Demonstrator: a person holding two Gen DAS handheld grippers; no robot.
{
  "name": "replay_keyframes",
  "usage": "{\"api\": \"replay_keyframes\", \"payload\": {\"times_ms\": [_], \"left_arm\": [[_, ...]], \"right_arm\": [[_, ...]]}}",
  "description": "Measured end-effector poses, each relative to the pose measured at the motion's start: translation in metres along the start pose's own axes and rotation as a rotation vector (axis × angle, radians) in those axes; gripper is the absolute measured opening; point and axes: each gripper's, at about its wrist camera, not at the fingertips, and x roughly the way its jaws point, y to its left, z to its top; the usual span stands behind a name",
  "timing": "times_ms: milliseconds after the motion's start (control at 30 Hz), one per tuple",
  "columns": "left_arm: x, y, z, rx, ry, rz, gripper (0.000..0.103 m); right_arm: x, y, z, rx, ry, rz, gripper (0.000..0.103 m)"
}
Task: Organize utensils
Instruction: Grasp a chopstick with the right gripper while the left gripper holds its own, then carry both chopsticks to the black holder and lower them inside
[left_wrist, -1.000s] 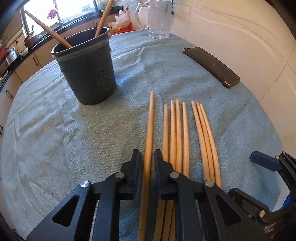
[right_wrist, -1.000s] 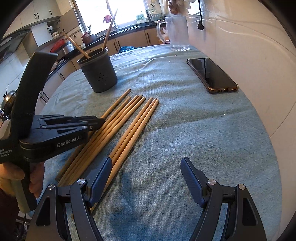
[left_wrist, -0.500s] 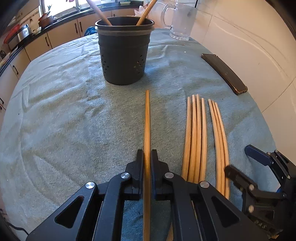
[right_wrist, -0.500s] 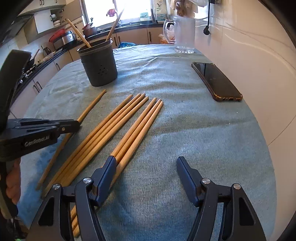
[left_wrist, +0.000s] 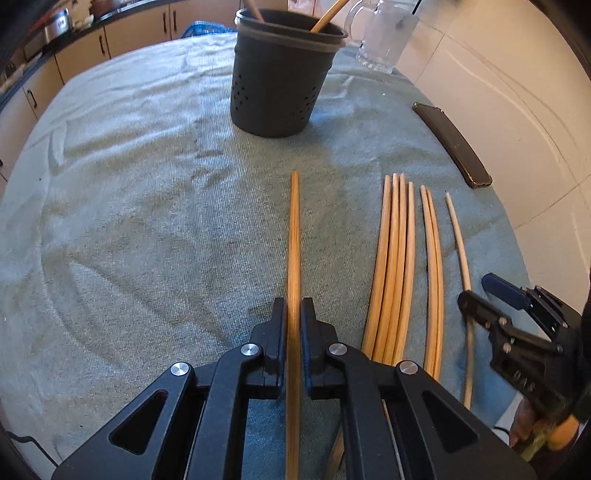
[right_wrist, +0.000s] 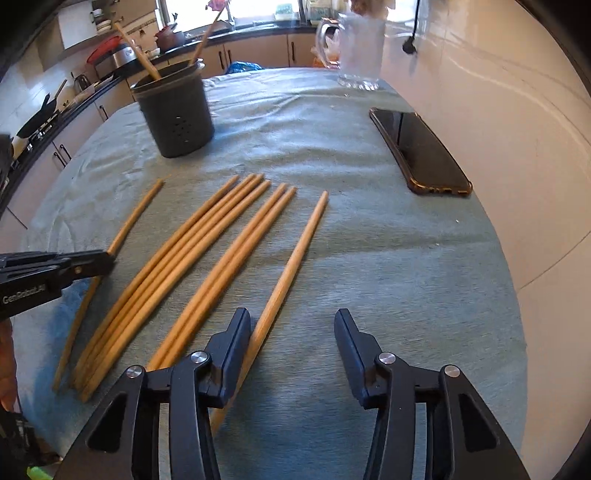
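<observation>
While right claw (right_wrist: 291, 354) closes, left claw (left_wrist: 293, 343) on chopstick (left_wrist: 294, 236).

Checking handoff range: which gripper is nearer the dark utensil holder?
Left, probably. The left gripper points at the utensil holder, clamping a chopstick; the right gripper sits further back.

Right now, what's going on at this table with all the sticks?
A person holding a gripper in each hand is sorting wooden chopsticks on a towel-covered table. The left gripper is shut on one chopstick, pulled aside from the group, its tip toward the dark holder, which already has two sticks in it. The right gripper is closing around another single chopstick that touches only its left finger. Six more chopsticks lie between. A phone and a glass mug sit farther back.
</observation>
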Motion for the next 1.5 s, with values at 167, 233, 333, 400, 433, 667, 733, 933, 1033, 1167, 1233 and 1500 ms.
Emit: {"api": "replay_keyframes", "payload": {"times_ms": [167, 233, 333, 400, 433, 667, 733, 933, 1033, 1167, 1233, 1500], "left_arm": [[0.006, -0.003, 0.019, 0.0, 0.053, 0.021, 0.008], [0.01, -0.004, 0.027, 0.001, 0.059, 0.037, 0.01], [0.014, -0.006, 0.037, -0.01, 0.06, 0.041, 0.01], [0.016, -0.007, 0.042, -0.007, 0.054, 0.044, 0.011], [0.017, -0.008, 0.045, -0.008, 0.05, 0.044, 0.011], [0.021, -0.014, 0.054, 0.014, 0.002, 0.033, 0.019], [0.021, -0.018, 0.052, 0.032, -0.028, 0.061, 0.008], [0.006, -0.017, 0.045, 0.03, -0.097, 0.074, 0.006], [-0.022, -0.018, 0.036, 0.051, -0.162, 0.087, 0.006], [-0.058, -0.018, 0.02, 0.058, -0.242, 0.083, 0.006], [-0.072, -0.026, 0.012, 0.066, -0.284, 0.096, 0.006], [-0.115, -0.044, -0.016, 0.099, -0.414, 0.147, 0.006]], "right_arm": [[0.008, -0.009, 0.021, 0.024, 0.068, 0.033, 0.051], [0.016, -0.009, 0.03, 0.022, 0.087, 0.021, 0.051], [0.027, -0.011, 0.045, 0.022, 0.101, -0.001, 0.051], [0.032, -0.01, 0.053, 0.018, 0.105, -0.016, 0.051], [0.035, -0.009, 0.058, 0.018, 0.106, -0.024, 0.052], [0.038, -0.009, 0.063, 0.026, 0.037, -0.047, 0.04], [0.035, -0.01, 0.061, 0.029, 0.007, -0.043, 0.017], [0.021, -0.024, 0.058, 0.107, -0.045, 0.04, 0.007], [-0.005, -0.026, 0.056, 0.118, -0.115, 0.071, 0.007], [-0.044, -0.026, 0.05, 0.125, -0.209, 0.121, 0.007], [-0.06, -0.023, 0.047, 0.121, -0.246, 0.134, 0.007], [-0.111, -0.001, 0.031, 0.067, -0.37, 0.16, 0.007]]}}
